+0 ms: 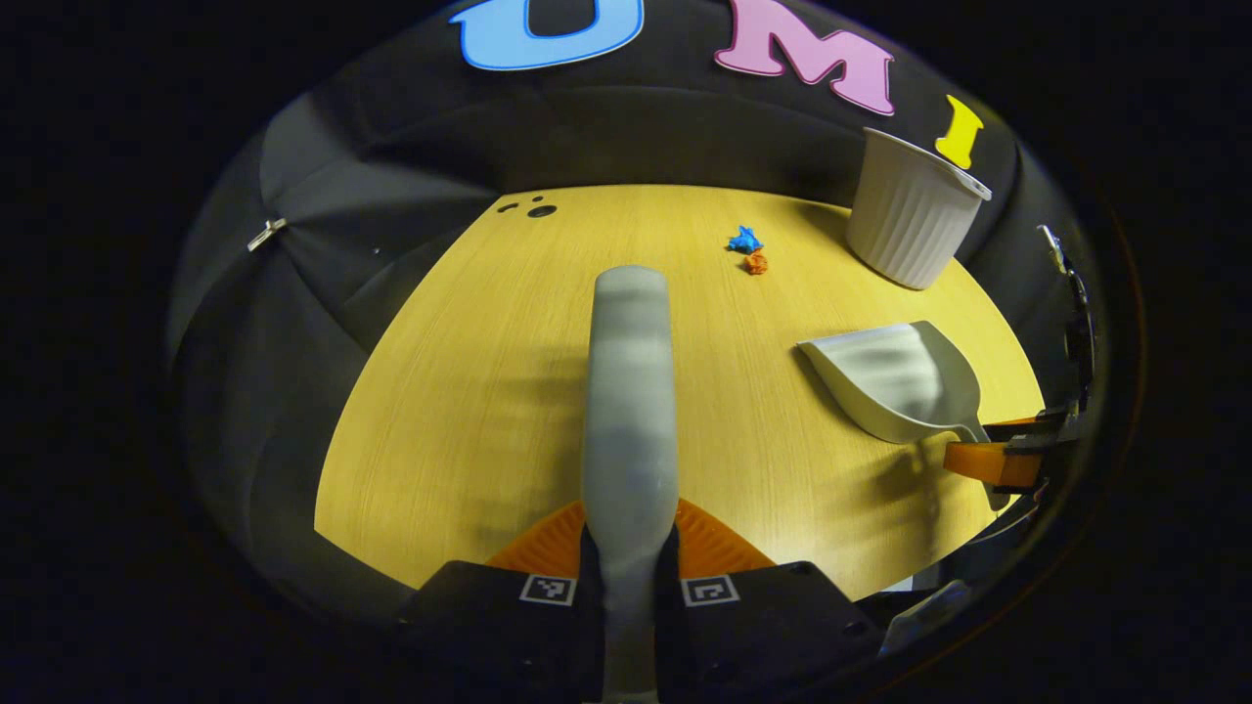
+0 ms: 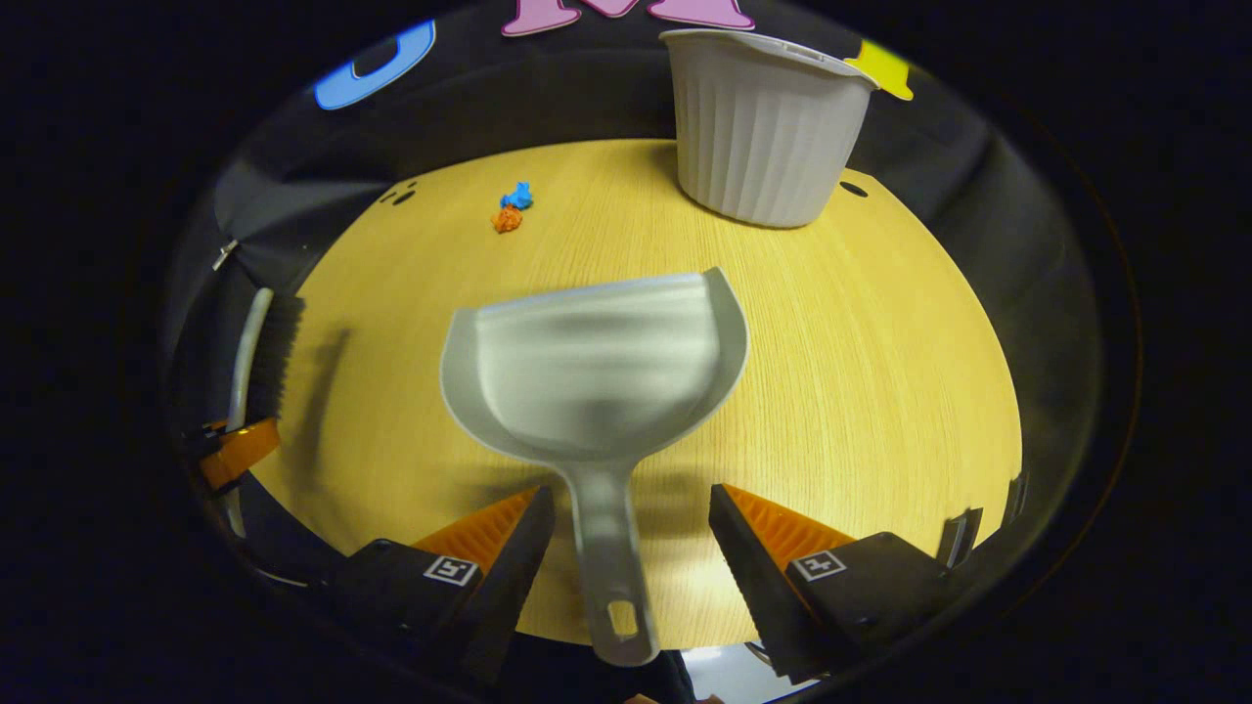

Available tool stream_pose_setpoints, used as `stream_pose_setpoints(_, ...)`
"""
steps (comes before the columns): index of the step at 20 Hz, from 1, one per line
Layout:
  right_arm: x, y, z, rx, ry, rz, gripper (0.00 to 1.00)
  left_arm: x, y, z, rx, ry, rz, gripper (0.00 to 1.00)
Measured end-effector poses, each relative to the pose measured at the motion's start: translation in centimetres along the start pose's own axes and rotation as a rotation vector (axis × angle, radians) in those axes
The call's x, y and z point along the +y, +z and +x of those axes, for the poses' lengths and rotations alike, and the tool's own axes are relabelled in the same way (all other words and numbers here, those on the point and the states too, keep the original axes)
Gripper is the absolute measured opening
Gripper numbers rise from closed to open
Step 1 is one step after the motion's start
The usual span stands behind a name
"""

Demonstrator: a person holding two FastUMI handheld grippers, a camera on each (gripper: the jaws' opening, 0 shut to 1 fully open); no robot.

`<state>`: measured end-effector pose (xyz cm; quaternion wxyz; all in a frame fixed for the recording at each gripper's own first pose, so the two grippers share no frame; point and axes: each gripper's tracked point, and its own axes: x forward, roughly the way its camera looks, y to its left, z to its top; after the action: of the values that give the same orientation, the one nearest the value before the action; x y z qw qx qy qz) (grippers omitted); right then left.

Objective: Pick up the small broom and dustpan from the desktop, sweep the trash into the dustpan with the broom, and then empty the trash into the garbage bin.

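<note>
Two paper scraps [image 1: 747, 249] lie near the tabletop's [image 1: 469, 411] far edge beside the bin [image 1: 915, 210]. The left gripper [image 1: 629, 562] clamps the broom [image 1: 629, 391]. The right gripper [image 2: 631, 528] gapes around the dustpan [image 2: 597, 376] handle, fingers apart from it.

A wooden table [image 1: 489, 391] with pale yellow grain spans both views. Small dark holes [image 1: 533, 209] sit in it at about eleven o'clock in the left gripper view. A metal clip [image 1: 265, 234] hangs on the wall at ten o'clock.

Yellow wood-grain tabletop [image 2: 880, 391], pale grey dustpan [image 2: 597, 376], grey broom [image 1: 631, 391] with dark bristles, white ribbed garbage bin [image 2: 763, 137], blue scrap [image 2: 518, 195], orange scrap [image 2: 506, 220]
</note>
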<state>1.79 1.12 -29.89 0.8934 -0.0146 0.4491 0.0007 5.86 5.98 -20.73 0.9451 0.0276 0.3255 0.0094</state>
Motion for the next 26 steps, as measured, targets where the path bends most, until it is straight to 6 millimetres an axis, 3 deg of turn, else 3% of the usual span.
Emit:
stream_pose_setpoints(4,0.5,-0.4,2.2,0.074,0.01,-0.023,0.99,1.1,-0.4,-0.2,0.021,0.045,-0.043,0.25)
stream_pose_setpoints(7,0.6,0.0,2.9,0.075,0.019,-0.026,0.81,1.3,-0.4,-0.2,0.022,0.069,-0.063,0.25)
stream_pose_setpoints(10,0.6,0.4,3.0,0.047,0.032,-0.051,0.74,1.2,-0.5,-0.3,0.024,0.091,-0.09,0.25)
stream_pose_setpoints(12,0.2,0.6,3.4,0.032,0.046,-0.083,0.46,0.8,-0.3,0.3,0.015,0.098,-0.105,0.25)
stream_pose_setpoints(15,0.4,0.5,2.9,0.035,0.094,-0.105,0.39,0.9,0.2,1.3,0.004,0.103,-0.11,0.25)
stream_pose_setpoints(20,-0.3,0.7,2.5,0.028,0.163,-0.163,0.37,1.5,3.6,3.3,-0.014,0.103,-0.069,0.25)
stream_pose_setpoints(24,-1.1,1.2,1.3,0.028,0.201,-0.213,0.33,0.6,9.0,6.7,-0.029,0.036,0.052,0.25)
stream_pose_setpoints(26,-1.8,2.2,0.7,0.003,0.2,-0.257,0.37,0.1,11.9,9.0,-0.033,0.006,0.074,0.25)
